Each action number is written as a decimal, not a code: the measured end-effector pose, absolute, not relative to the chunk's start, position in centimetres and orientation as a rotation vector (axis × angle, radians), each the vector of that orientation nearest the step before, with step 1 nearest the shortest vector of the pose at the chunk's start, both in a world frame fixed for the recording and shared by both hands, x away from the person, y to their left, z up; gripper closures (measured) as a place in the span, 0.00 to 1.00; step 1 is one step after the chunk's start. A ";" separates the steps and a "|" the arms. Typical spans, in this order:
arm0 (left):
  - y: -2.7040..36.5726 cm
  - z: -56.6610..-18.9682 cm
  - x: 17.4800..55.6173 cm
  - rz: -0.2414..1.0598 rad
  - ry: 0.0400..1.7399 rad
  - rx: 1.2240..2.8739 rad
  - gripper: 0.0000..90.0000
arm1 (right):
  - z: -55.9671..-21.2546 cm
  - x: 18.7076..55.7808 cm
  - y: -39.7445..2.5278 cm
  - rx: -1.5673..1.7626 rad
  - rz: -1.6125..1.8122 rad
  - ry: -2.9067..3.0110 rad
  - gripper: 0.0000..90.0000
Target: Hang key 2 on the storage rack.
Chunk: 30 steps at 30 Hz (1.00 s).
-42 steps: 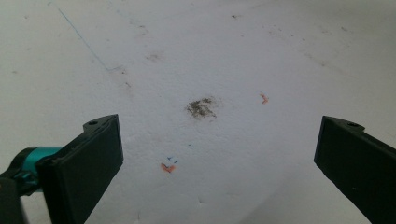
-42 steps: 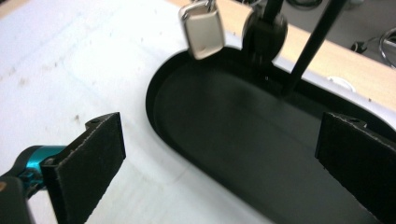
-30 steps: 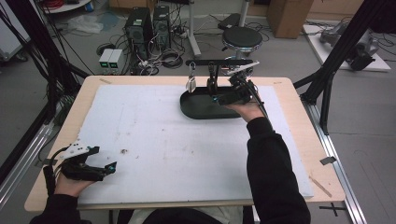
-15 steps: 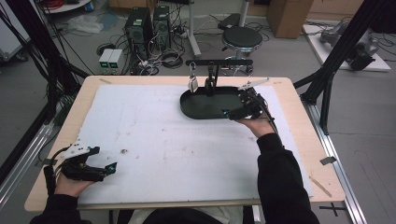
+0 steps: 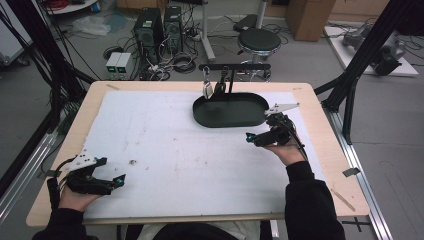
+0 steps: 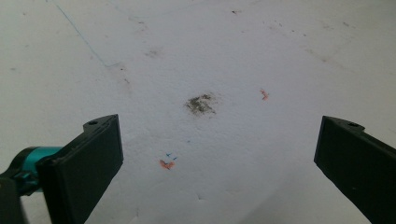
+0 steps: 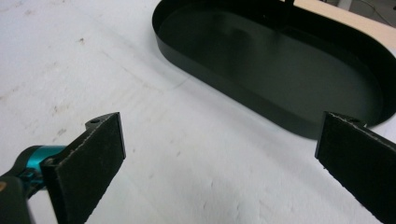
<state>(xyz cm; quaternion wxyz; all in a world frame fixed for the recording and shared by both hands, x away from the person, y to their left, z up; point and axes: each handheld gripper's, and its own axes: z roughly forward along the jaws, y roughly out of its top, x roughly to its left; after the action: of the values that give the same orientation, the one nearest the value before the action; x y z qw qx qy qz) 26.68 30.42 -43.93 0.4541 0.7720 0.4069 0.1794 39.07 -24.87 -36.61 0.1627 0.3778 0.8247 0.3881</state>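
Observation:
A black oval tray point(image 5: 230, 112) lies at the back of the white mat point(image 5: 175, 145), under a black rack point(image 5: 235, 66) from which small items point(image 5: 207, 88) hang. My right gripper point(image 5: 251, 137) hovers just off the tray's near right end, open and holding nothing. In the right gripper view, the wide-apart jaws of the right gripper point(image 7: 222, 123) point at the mat before the tray point(image 7: 280, 70), whose bottom looks bare. My left gripper point(image 5: 113, 171) rests at the mat's near left corner. It is open and holds nothing. The left gripper point(image 6: 219, 128) faces a grey smudge point(image 6: 201, 103).
The mat covers most of a wooden table point(image 5: 320, 145). A dark speck point(image 5: 133, 161) lies on the mat near the left gripper. Black frame struts point(image 5: 357, 65) rise at the table's right and left sides. Beyond the far edge are a stool point(image 5: 257, 41), computers and cables.
My right gripper has drawn back out of the tray toward the person and now hangs over the mat by the tray's near right end. The left gripper has stayed put.

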 end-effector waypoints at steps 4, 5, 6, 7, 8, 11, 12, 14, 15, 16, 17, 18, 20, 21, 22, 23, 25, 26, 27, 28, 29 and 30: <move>30.4 -44.0 26.7 0.442 1.006 1.907 0.02 | -37.5 38.0 -25.9 1.078 1.101 2.355 0.01; 30.4 -44.0 26.7 0.442 1.006 1.907 0.02 | -37.5 38.0 -25.9 1.078 1.101 2.355 0.01; 30.4 -44.0 26.6 0.442 1.006 1.908 0.02 | -37.8 37.5 -26.3 1.080 1.106 2.350 0.01; 30.4 -44.0 26.6 0.440 1.006 1.907 0.02 | -37.9 37.3 -26.5 1.083 1.111 2.343 0.01; 30.4 -44.0 26.6 0.439 1.005 1.909 0.02 | -38.1 37.2 -26.7 1.083 1.121 2.335 0.01; 30.4 -44.0 26.6 0.437 1.000 1.915 0.02 | -38.4 36.7 -27.2 1.092 1.138 2.330 0.01; 30.4 -44.0 26.6 0.436 1.000 1.914 0.02 | -38.5 36.5 -27.3 1.090 1.140 2.327 0.01; 30.4 -44.0 26.6 0.436 1.002 1.911 0.02 | -38.7 36.3 -27.6 1.088 1.143 2.324 0.01; 30.4 -44.0 26.6 0.435 1.003 1.910 0.02 | -38.9 35.9 -27.9 1.094 1.154 2.320 0.01; 30.4 -44.0 26.6 0.435 1.004 1.910 0.02 | -39.0 35.8 -28.1 1.091 1.152 2.319 0.01; 30.4 -44.0 26.6 0.435 1.005 1.908 0.02 | -39.1 35.6 -28.3 1.083 1.150 2.313 0.01; 30.4 -44.0 26.6 0.434 1.004 1.911 0.02 | -39.2 35.5 -28.5 1.089 1.150 2.307 0.01; 30.4 -44.0 26.6 0.434 1.004 1.912 0.02 | -39.6 35.1 -28.9 1.099 1.160 2.301 0.01; 30.4 -44.0 26.6 0.434 1.004 1.913 0.02 | -39.6 35.1 -28.9 1.099 1.160 2.301 0.01; 30.5 -44.0 26.6 0.433 1.003 1.913 0.02 | -39.9 34.8 -29.3 1.103 1.160 2.301 0.01; 30.4 -44.0 26.5 0.432 1.003 1.914 0.02 | -40.0 34.6 -29.4 1.108 1.160 2.301 0.01; 30.4 -44.0 26.5 0.429 1.003 1.912 0.02 | -40.3 34.3 -29.7 1.106 1.165 2.303 0.01; 30.4 -44.0 26.5 0.429 1.003 1.912 0.02 | -40.3 34.3 -29.7 1.106 1.165 2.303 0.01; 30.4 -44.0 26.5 0.428 1.003 1.913 0.02 | -40.4 34.2 -29.7 1.106 1.163 2.306 0.01; 30.4 -44.0 26.5 0.426 1.002 1.913 0.02 | -40.5 34.1 -29.8 1.102 1.159 2.310 0.01; 30.4 -44.0 26.5 0.427 1.002 1.913 0.02 | -40.5 33.9 -29.9 1.101 1.161 2.311 0.01; 30.4 -44.0 26.5 0.426 1.002 1.914 0.02 | -40.6 33.8 -30.0 1.099 1.164 2.312 0.01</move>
<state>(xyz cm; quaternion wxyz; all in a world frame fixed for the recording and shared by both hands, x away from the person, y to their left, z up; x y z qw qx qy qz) 26.50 30.38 -44.04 0.4527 0.7749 0.4059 0.1724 33.81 -29.97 -40.64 0.1639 0.3855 0.8110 0.4083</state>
